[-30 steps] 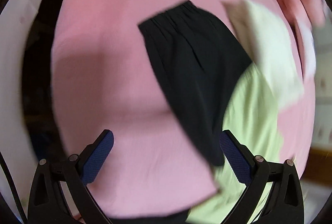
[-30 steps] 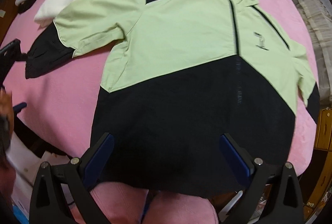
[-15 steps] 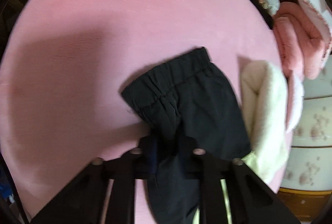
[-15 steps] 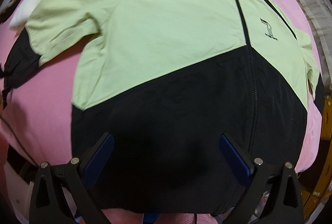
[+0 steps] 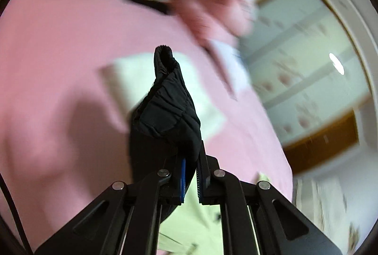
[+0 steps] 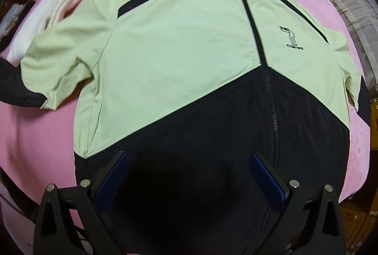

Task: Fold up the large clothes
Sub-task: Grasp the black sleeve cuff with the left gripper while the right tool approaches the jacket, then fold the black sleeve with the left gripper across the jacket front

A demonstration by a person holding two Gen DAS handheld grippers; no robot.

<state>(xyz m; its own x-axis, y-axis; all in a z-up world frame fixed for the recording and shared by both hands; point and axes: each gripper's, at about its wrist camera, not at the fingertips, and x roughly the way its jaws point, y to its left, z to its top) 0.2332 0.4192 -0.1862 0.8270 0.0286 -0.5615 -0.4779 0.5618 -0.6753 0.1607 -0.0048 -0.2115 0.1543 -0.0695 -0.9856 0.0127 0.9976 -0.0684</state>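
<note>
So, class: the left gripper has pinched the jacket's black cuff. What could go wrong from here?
1. The left gripper pinches only the cuff; slick fabric might slip out.
2. The right gripper hangs open over the hem, pinning nothing, so the jacket could drag.
3. The sleeve may snag the white towel alongside.

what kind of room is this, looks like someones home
Most likely a bedroom: the jacket lies on a pink bed cover, folded pink bedding sits at its far edge, and pale cupboard doors stand behind.
</note>
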